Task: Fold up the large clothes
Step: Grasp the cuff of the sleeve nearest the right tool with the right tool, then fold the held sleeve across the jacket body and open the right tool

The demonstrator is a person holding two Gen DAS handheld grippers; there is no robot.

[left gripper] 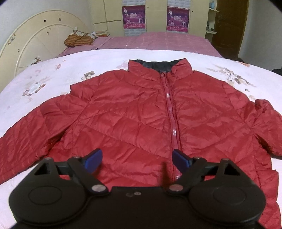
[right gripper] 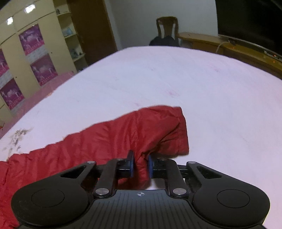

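The left gripper (left gripper: 136, 160) points steeply down over the hem of one red jacket (left gripper: 141, 109), its jaws wide apart, nothing pinched. The right gripper (right gripper: 140, 164) is clenched on the sleeve (right gripper: 155, 130) near the cuff. The jacket lies flat, zipped, on the floral sheet (left gripper: 52, 79). Behind, two purple posters (left gripper: 134, 17); their writing is unreadable.

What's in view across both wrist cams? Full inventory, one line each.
jacket: 1, red, flat on bedsheet, zipped
sleeve: 1, red, cuff end pinched
bedsheet: 1, white floral, under jacket
pink bedding: 1, beyond sheet
headboard: 1, cream, far left
pillows: striped, by headboard
posters: several, purple, on cupboards
chair: 1, brown, far wall
left tongs: black, blue pads, open over hem
right tongs: black, shut on sleeve
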